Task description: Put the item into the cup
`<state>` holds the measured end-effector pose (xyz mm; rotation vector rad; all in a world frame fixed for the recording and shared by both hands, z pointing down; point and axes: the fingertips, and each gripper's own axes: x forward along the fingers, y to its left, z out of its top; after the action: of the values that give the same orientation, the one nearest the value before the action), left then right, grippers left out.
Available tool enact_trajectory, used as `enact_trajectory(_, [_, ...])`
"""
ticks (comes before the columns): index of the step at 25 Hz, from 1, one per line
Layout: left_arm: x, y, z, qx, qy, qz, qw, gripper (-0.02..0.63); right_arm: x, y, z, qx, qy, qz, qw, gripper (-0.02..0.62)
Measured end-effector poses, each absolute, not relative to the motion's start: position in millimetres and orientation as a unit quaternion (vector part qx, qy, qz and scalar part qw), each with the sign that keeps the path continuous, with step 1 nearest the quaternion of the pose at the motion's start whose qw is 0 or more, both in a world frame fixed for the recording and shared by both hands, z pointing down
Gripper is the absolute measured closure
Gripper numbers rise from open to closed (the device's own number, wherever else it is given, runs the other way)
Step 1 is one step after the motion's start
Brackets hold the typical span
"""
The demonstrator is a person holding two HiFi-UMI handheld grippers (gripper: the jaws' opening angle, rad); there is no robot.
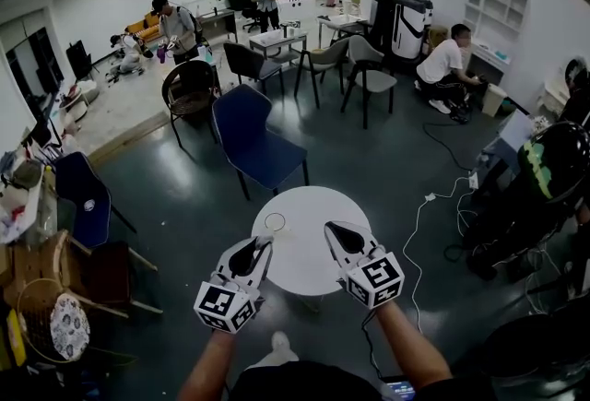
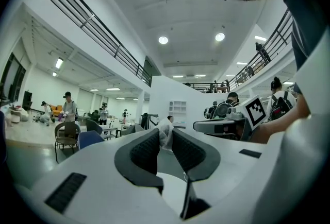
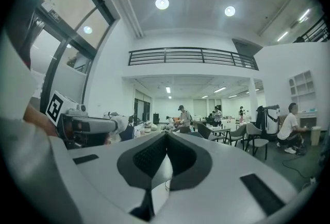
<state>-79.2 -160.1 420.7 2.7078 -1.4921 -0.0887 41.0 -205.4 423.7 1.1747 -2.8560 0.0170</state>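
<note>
Fingers of the left gripper (image 1: 265, 242) stand partly apart and clench a crumpled white item (image 2: 165, 135) at their tips, over the round white counter (image 1: 304, 272). The item sits just on the near side of the clear cup (image 1: 275, 222), which stands upright near the counter's left edge. The right gripper (image 1: 334, 227) hangs over the counter's right side with its fingers pressed together, tip to tip, grasping nothing.
</note>
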Motion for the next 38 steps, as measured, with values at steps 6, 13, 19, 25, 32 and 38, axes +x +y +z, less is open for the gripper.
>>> enact_trajectory(6, [-106, -195, 428, 0.874, -0.484, -0.023, 0.031, 0.52, 16, -242, 431, 0.383, -0.923, 0.012, 0.032, 0.578])
enact_trajectory(13, [-135, -230, 435, 0.878, -0.476, -0.02, 0.04, 0.52, -21, -275, 434, 0.382, -0.923, 0.011, 0.045, 0.578])
enact_trajectory(19, [-165, -256, 440, 0.881, -0.471, -0.018, 0.048, 0.52, -48, -301, 436, 0.392, -0.919, 0.017, 0.048, 0.578])
enact_trajectory(25, [-183, -269, 452, 0.885, -0.46, -0.024, 0.071, 0.52, -72, -312, 439, 0.397, -0.916, 0.018, 0.056, 0.578])
enact_trajectory(32, [-198, -272, 464, 0.89, -0.449, -0.022, 0.082, 0.52, -87, -314, 446, 0.406, -0.911, 0.013, 0.073, 0.578])
enact_trajectory(38, [-209, -280, 481, 0.892, -0.443, -0.021, 0.091, 0.52, -95, -322, 458, 0.414, -0.906, 0.014, 0.086, 0.578])
